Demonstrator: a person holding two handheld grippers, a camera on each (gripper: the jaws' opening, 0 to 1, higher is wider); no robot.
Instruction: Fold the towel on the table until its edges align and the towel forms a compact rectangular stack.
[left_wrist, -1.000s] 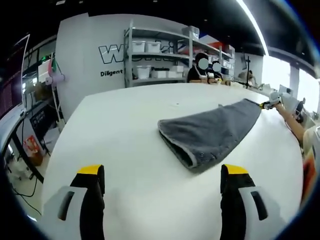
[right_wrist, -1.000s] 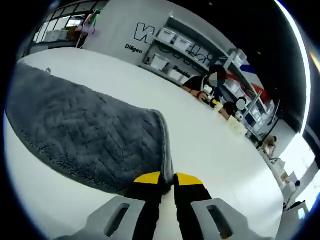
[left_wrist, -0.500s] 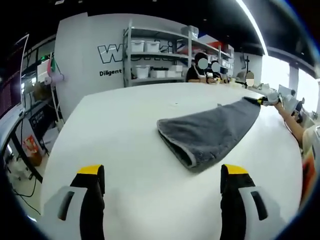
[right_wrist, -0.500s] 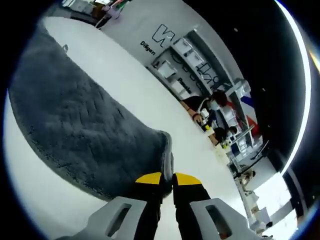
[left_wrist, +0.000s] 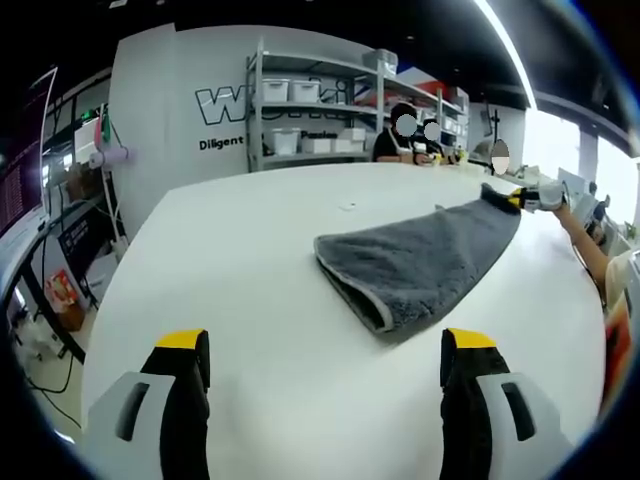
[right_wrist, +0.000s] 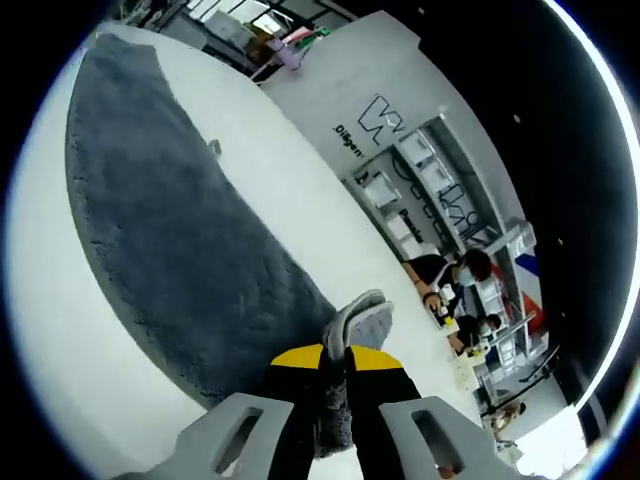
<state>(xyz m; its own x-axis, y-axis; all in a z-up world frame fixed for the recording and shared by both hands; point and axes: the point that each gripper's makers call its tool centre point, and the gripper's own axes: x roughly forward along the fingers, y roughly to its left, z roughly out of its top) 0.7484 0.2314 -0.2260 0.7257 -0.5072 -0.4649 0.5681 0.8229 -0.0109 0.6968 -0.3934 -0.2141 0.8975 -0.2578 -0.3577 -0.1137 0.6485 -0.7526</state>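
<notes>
In the left gripper view, the left gripper (left_wrist: 320, 370) hung over the near edge of the white bench (left_wrist: 230, 260), jaws spread wide and empty. Beyond them the grey towel (left_wrist: 420, 265) lay already doubled, its folded end nearest, its long axis running away to the far right. There the right gripper (left_wrist: 525, 198), jaws clamped on the towel's far corner, was plainly the better placed to carry that end over.

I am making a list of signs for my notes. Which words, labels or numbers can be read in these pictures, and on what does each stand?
"Diligent" on the white wall; the rest of that line is hidden behind the shelf.
Large logo letters above it: starts with "W", the rest is hidden.
Shelf bin labels: too small to read.
</notes>
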